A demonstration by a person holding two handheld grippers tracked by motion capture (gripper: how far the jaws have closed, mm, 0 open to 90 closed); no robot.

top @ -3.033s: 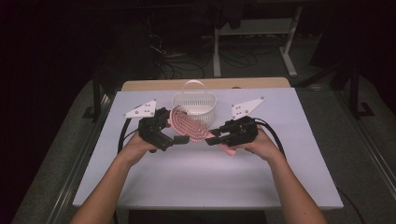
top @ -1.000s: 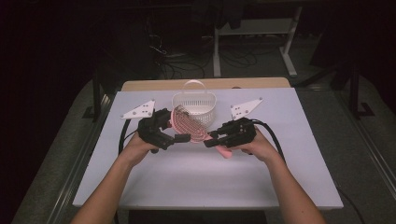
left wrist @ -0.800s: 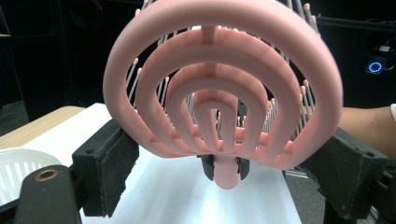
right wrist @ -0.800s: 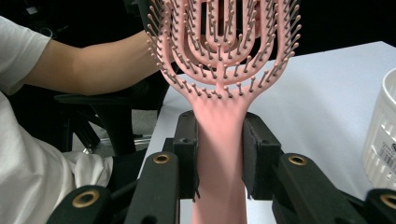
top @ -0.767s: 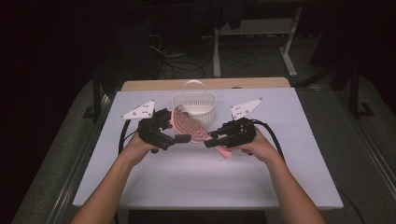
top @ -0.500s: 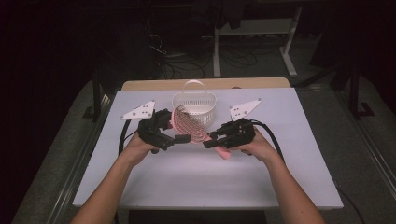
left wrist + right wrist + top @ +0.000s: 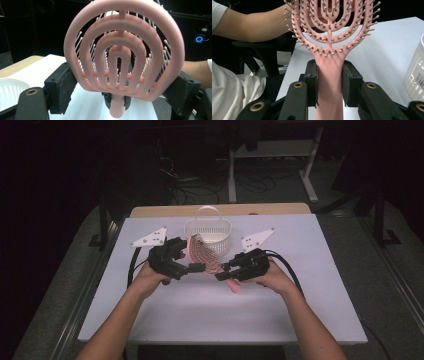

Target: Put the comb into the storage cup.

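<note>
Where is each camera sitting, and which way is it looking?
High view: above the person's side, looking forward and down at the table; both forearms, left gripper, right gripper.
Left gripper view: rides the left gripper, looking through the pink hairbrush head between its jaws; a forearm behind.
Right gripper view: rides the right gripper, its jaws clamping the brush handle; an arm behind.
All share the hairbrush and white basket.

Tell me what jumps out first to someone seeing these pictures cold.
The pink hairbrush stands out first, held up over the middle of the white table just in front of the white basket. The left claw clamps the rim of the brush's vented head from both sides, while the right claw pinches its handle. All around the table the room is dark.
</note>
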